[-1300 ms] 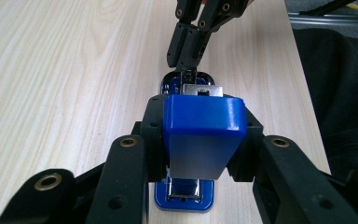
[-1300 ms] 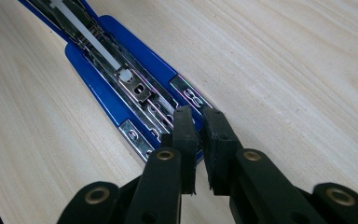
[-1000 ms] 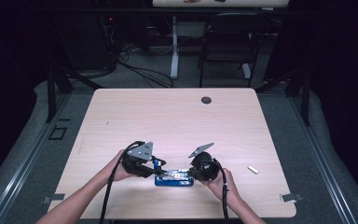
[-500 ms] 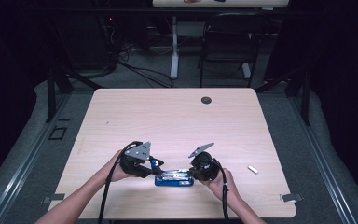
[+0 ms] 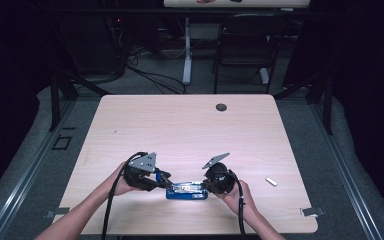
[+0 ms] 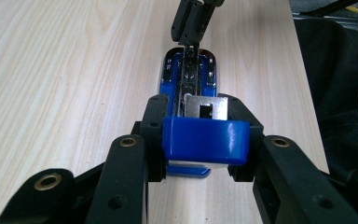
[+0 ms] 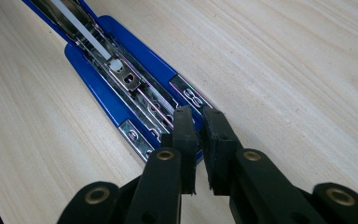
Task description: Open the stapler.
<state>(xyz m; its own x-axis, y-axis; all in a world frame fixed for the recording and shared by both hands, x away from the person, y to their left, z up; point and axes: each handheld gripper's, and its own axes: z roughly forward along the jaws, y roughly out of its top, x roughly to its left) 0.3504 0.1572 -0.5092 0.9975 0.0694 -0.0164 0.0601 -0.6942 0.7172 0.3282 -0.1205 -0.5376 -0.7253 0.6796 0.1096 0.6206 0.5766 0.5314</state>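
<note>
My left fingers (image 6: 200, 140) grip the blue stapler (image 6: 189, 79) on the table (image 6: 65, 70); my right fingers (image 7: 199, 122), closed, rest on its front end.

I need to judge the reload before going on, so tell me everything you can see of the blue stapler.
The blue stapler lies flat near the table's front edge, swung open. Its glossy blue plastic shell carries a shiny metal staple channel with a white pusher rod. The left tongs clamp the blue top cover at the hinge end, one pad on each side. The right tongs are nearly closed over the front of the channel; whether they pinch anything there I cannot tell.
</note>
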